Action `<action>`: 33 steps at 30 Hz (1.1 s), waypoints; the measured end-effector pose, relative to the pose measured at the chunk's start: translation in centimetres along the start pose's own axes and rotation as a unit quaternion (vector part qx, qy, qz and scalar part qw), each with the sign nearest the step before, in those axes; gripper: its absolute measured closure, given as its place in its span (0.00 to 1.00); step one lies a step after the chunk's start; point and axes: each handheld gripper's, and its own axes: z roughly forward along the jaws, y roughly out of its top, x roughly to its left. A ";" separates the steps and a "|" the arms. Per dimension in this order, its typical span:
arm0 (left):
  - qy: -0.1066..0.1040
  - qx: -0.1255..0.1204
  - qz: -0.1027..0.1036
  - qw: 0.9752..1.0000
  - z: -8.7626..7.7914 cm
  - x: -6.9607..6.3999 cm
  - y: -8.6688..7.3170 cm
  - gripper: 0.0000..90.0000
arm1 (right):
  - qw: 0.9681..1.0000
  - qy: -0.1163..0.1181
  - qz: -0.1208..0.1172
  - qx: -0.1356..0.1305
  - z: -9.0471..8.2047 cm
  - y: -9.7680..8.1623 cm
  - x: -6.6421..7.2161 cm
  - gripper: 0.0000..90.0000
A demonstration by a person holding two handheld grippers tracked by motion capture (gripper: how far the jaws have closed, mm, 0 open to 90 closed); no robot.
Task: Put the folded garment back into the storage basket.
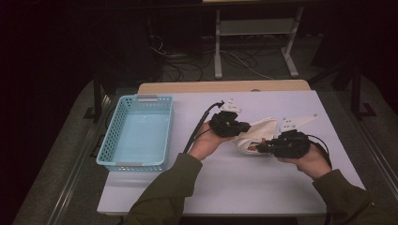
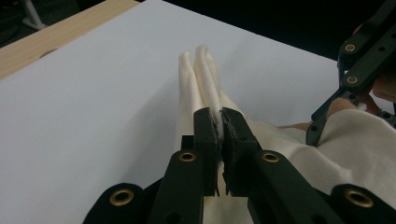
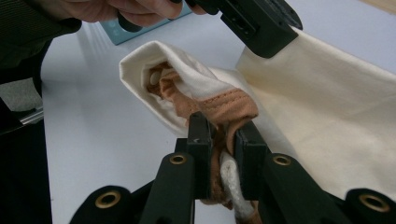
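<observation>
- L hand-held gripper (image 2: pixel 219 122): jaws together, clamped on a fold of the cream cloth bag (image 2: pixel 205 79); the fold stands up as a ridge past the tips.
- R hand-held gripper (image 3: pixel 223 135): jaws clamped on the bag's orange-brown hem and a bit of white cord (image 3: pixel 231 179).
- Bag sits between both grippers, right of centre on the white worktop (image 1: pixel 234 187), mouth gaping towards R gripper view.
- Blue basket (image 1: pixel 112 136) at worktop's left edge, well apart from bag.
</observation>
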 end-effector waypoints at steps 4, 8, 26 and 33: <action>0.007 0.002 -0.002 1.000 -1.3 0.4 -0.1 0.94 | 1.000 0.006 -0.006 0.002 0.5 1.0 0.3 0.87; 0.014 -0.005 -0.012 1.000 -2.7 0.8 -0.3 0.94 | 1.000 0.012 -0.012 0.002 1.1 2.0 0.6 0.87; 0.039 -0.045 -0.058 0.996 -9.1 3.1 -1.7 0.94 | 0.998 0.037 -0.055 0.014 4.9 7.6 2.9 0.87; 0.050 -0.055 -0.064 0.995 -11.1 4.3 -1.8 0.94 | 0.996 0.039 -0.076 0.014 6.2 10.1 3.6 0.87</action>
